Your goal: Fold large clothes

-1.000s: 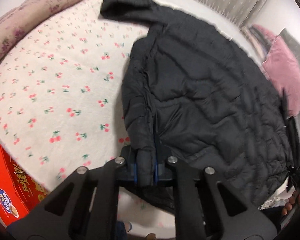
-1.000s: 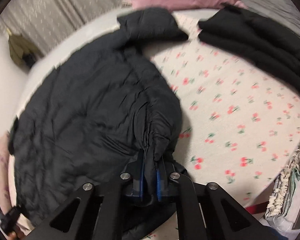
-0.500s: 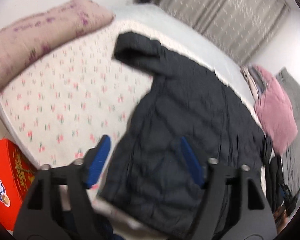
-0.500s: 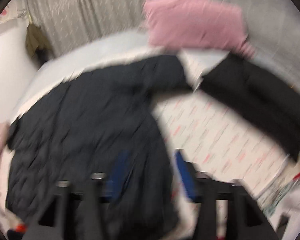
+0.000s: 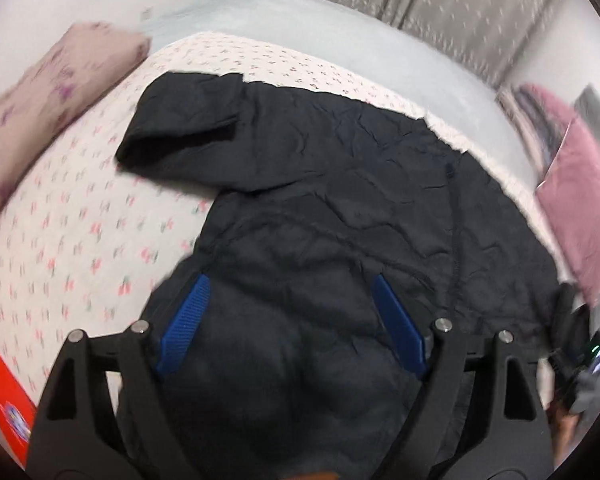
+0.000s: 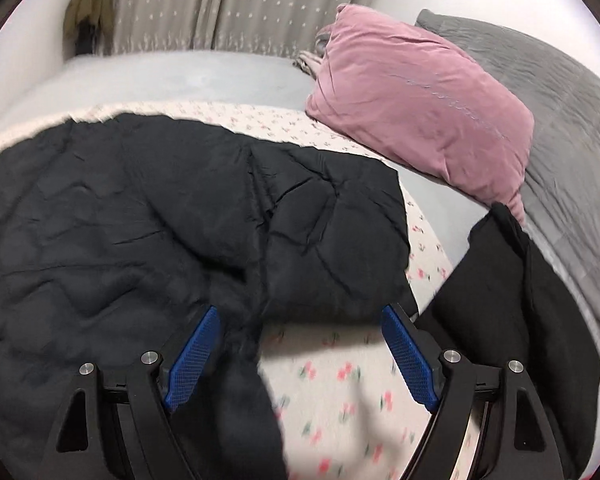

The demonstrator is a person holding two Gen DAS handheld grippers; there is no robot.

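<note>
A large black quilted jacket lies spread on a bed with a cherry-print sheet. One sleeve lies out to the far left. In the right wrist view the jacket fills the left half, with its other sleeve lying out to the right. My left gripper is open and empty above the jacket's near part. My right gripper is open and empty above the jacket's near edge and the sheet.
A floral pillow lies at the bed's far left. A pink pillow and a grey quilt lie at the right. A folded black garment lies on the bed beside them. A red box stands below the bed's edge.
Both grippers were shut on the jacket's near edge a second ago. They have let go, opened wide and moved up and back from it.
</note>
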